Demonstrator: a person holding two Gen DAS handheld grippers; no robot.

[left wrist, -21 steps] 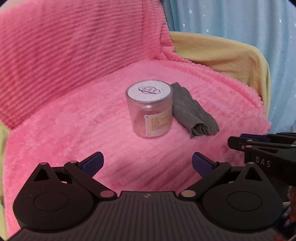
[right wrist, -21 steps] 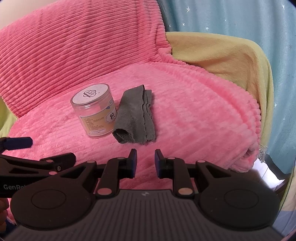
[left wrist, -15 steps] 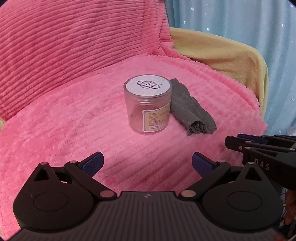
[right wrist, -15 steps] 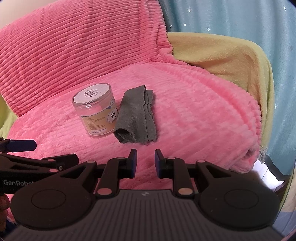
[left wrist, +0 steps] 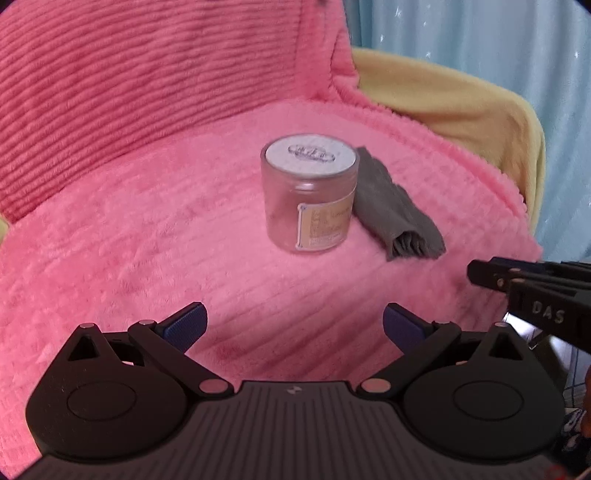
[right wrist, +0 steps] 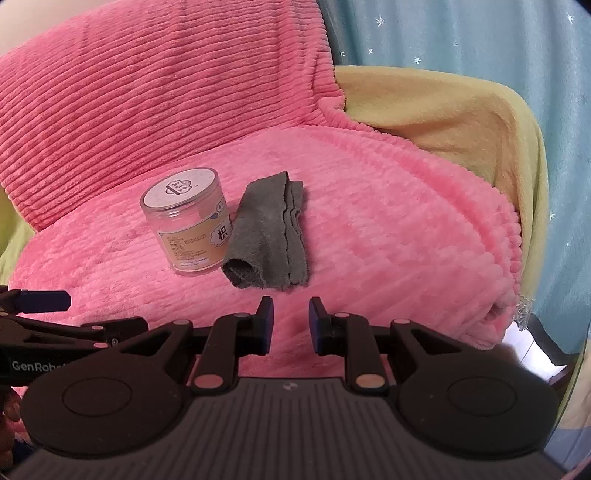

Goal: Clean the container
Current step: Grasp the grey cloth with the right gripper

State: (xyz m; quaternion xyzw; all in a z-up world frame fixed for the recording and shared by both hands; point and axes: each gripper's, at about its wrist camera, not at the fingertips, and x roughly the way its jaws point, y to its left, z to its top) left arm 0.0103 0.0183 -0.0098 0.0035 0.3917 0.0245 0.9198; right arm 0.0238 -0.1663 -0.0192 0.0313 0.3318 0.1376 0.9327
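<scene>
A small clear jar (left wrist: 309, 194) with a flat white lid (left wrist: 309, 155) and a tan paper label (left wrist: 323, 225) is seen standing upright near the middle of a pink ribbed blanket (left wrist: 147, 240) draped over a seat. The wall appears to be smooth transparent plastic, and little or no content can be made out through it, so the jar is judged light, rigid and rather slippery, and liable to tip on the soft, yielding pile beneath. A hold across the body, below the lid and above the base, is judged the most secure; a pinch on the lid alone risks twisting it. A folded grey cloth (right wrist: 271, 240) is found lying just beside the jar, touching its side in the right wrist view; it is soft and limp, and is best taken at a folded edge so that it is lifted in one piece. The left tool (left wrist: 293, 323) is held short of the jar with its fingers spread wide and nothing between them. The right tool (right wrist: 291, 325) is held short of the cloth with its fingers drawn narrow, a small gap showing, and nothing gripped. A yellow blanket (right wrist: 461, 122) and a blue star-patterned curtain (right wrist: 461, 33) are noted behind.
</scene>
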